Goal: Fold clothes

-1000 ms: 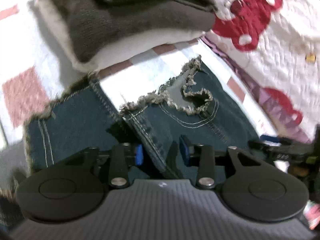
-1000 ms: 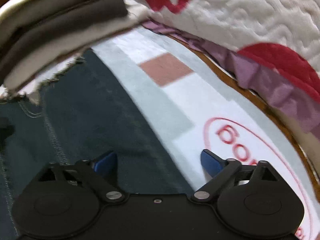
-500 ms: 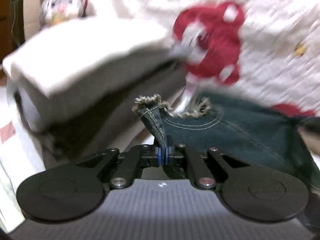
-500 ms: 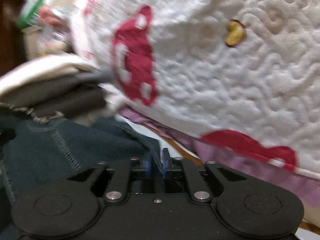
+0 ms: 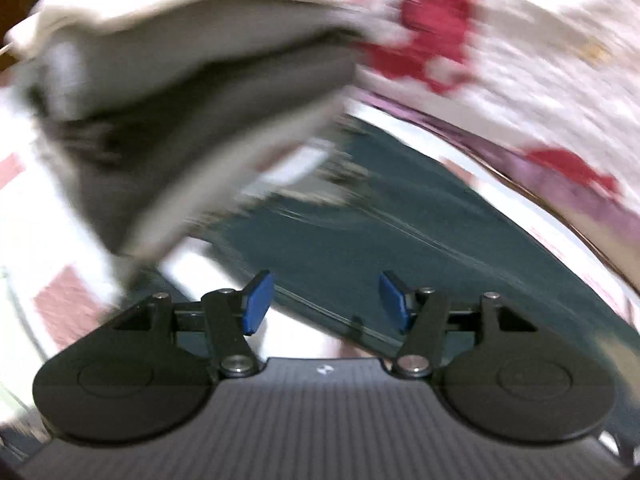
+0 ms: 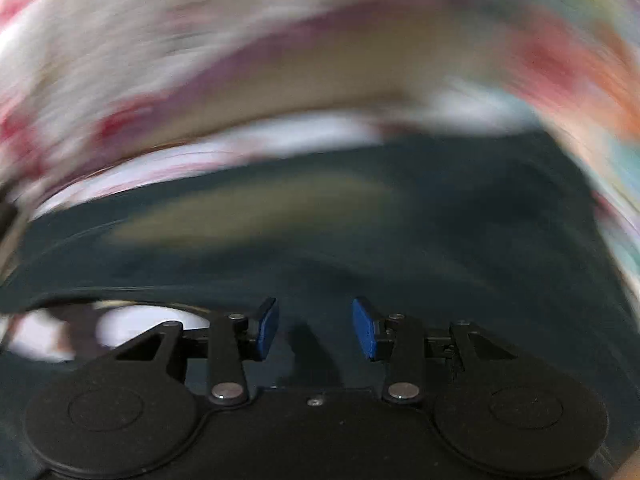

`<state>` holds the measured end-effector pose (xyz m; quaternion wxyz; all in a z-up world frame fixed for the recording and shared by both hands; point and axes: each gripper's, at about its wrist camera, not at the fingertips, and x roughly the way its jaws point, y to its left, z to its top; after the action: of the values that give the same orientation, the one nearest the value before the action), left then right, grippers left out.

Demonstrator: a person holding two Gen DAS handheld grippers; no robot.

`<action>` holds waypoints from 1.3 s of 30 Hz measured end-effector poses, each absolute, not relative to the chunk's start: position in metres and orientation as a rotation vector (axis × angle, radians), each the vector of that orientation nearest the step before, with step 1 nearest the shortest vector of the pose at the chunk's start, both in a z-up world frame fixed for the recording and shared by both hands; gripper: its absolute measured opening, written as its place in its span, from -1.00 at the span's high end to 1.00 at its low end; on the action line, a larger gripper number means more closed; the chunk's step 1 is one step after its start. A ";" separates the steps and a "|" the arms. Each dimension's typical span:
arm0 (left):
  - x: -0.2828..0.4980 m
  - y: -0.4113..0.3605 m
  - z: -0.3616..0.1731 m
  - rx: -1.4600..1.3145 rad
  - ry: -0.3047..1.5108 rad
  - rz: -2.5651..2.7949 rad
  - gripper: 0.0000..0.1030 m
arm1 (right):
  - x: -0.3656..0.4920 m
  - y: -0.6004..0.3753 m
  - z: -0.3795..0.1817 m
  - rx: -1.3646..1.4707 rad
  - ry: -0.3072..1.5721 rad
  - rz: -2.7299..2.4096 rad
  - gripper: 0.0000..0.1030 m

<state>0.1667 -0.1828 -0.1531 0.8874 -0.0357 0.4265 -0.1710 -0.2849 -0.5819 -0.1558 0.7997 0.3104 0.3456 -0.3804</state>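
Dark blue jeans (image 5: pixel 420 240) lie flat on the checked sheet (image 5: pixel 68 296), blurred by motion. My left gripper (image 5: pixel 326 302) hovers just over their near edge, open, with nothing between its blue pads (image 5: pixel 256 300). In the right wrist view the same jeans (image 6: pixel 360 240) fill the lower half, with a pale tan smear across the denim. Above that cloth my right gripper (image 6: pixel 316 328) is open and holds nothing.
A stack of folded grey and cream clothes (image 5: pixel 180 120) sits at the upper left, close to the jeans. A white quilt with red shapes (image 5: pixel 500 40) rises behind, with a purple edge (image 5: pixel 560 176) below it. The quilt (image 6: pixel 200 60) also spans the right wrist view, heavily blurred.
Half a second ago both grippers were shut on the denim and lifting it. Now both have let go and opened, and the jeans lie flat. Both views have swung.
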 end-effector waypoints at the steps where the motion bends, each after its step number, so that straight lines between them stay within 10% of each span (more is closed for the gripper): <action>1: 0.154 -0.199 -0.148 -0.045 0.893 -0.420 -0.12 | -0.323 -0.590 -0.155 0.739 0.696 -0.893 0.10; 13: -0.022 -0.325 -0.131 0.208 1.068 -1.030 -0.12 | -0.495 -0.576 -0.173 0.879 0.546 -1.114 -0.10; 29: -0.035 -0.289 -0.119 0.154 0.996 -0.803 -0.12 | -0.497 -0.577 -0.202 0.857 0.267 -1.165 -0.35; 30: -0.040 -0.293 -0.120 0.162 1.002 -0.821 -0.10 | -0.494 -0.575 -0.194 0.803 0.254 -1.163 -0.26; 31: -0.045 -0.297 -0.122 0.170 1.008 -0.840 -0.09 | -0.491 -0.573 -0.185 0.748 0.240 -1.160 0.65; 39: -0.100 -0.321 -0.136 0.421 1.148 -1.054 -0.17 | -0.486 -0.564 -0.134 0.389 0.238 -1.205 0.77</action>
<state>-0.1003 -0.3207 -0.1365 0.6916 0.1886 0.5135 -0.4716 -0.4862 -0.5636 -0.1343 0.7995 0.1813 0.1109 -0.5618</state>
